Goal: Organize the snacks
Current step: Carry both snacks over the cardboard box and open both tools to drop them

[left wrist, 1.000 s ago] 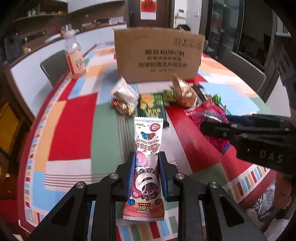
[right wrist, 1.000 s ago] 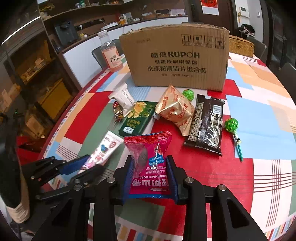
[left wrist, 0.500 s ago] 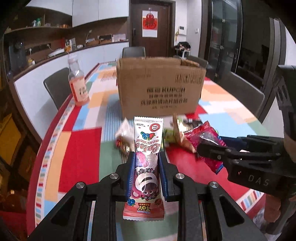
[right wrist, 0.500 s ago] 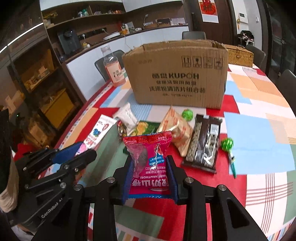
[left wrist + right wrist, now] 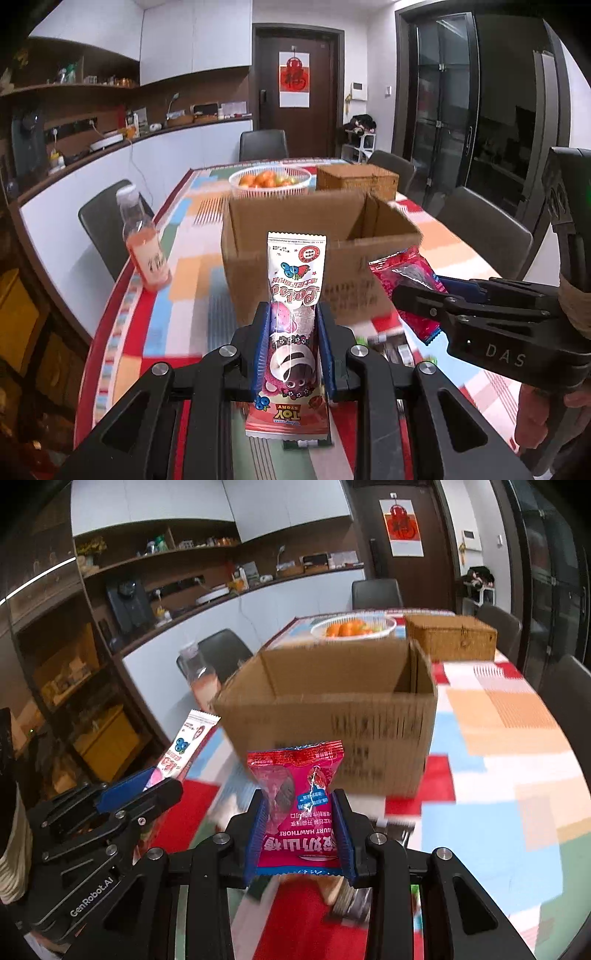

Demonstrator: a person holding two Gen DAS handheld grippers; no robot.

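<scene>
While both packets hang short of the box [image 5: 325, 258], nothing looks packed.
My left gripper [image 5: 293, 354] clamps the white packet [image 5: 295, 295], my right gripper [image 5: 301, 827] the red packet [image 5: 299, 797].

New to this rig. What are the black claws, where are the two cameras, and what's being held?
No robot: a person holds a two-finger gripper in each hand, each with a fisheye camera looking along its fingers. The left camera shows the left gripper shut on a long white and pink snack packet. The right camera shows the right gripper shut on a red snack packet. Each gripper appears sideways in the other's view. Ahead on the colourful tablecloth stand an open cardboard box and a drink bottle.
</scene>
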